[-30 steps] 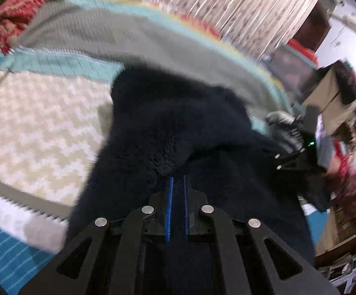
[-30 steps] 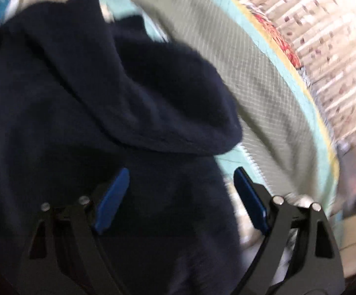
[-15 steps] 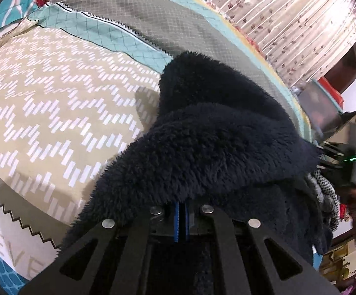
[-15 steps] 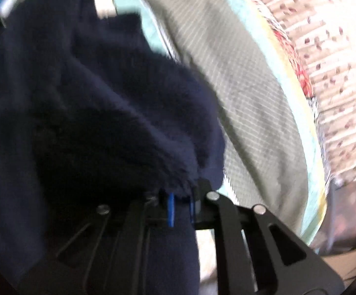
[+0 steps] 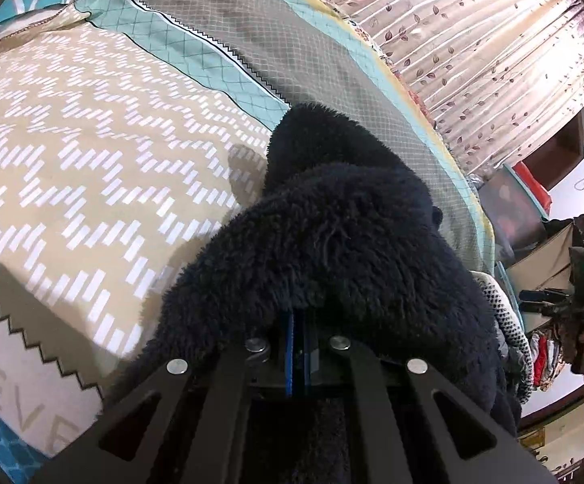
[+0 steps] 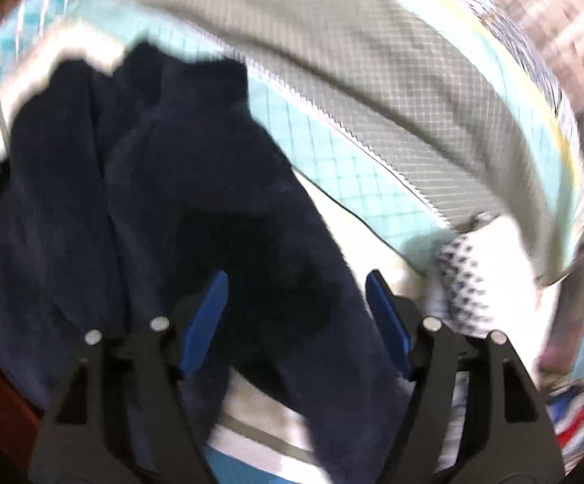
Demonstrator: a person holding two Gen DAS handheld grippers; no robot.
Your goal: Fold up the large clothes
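Observation:
A large dark navy fleece garment [image 5: 332, 242] lies bunched on the patterned bedspread [image 5: 90, 153]. My left gripper [image 5: 299, 322] is shut on a fold of the fleece, which drapes over its blue pads and hides the fingertips. In the blurred right wrist view the same garment [image 6: 195, 201] hangs spread below and to the left. My right gripper [image 6: 296, 282] is open and empty just above the fleece. The right gripper also shows at the far right of the left wrist view [image 5: 566, 306], away from the garment.
The bedspread [image 6: 372, 92] has grey, teal and beige zigzag bands. A floral curtain [image 5: 473, 40] hangs behind the bed. A white black-patterned cloth [image 6: 469, 278] lies at the right. Boxes and clutter [image 5: 533, 218] stand beyond the bed's right edge.
My right gripper let go of the fleece, opened and pulled away fast. My left gripper stays shut on the fleece and has barely moved.

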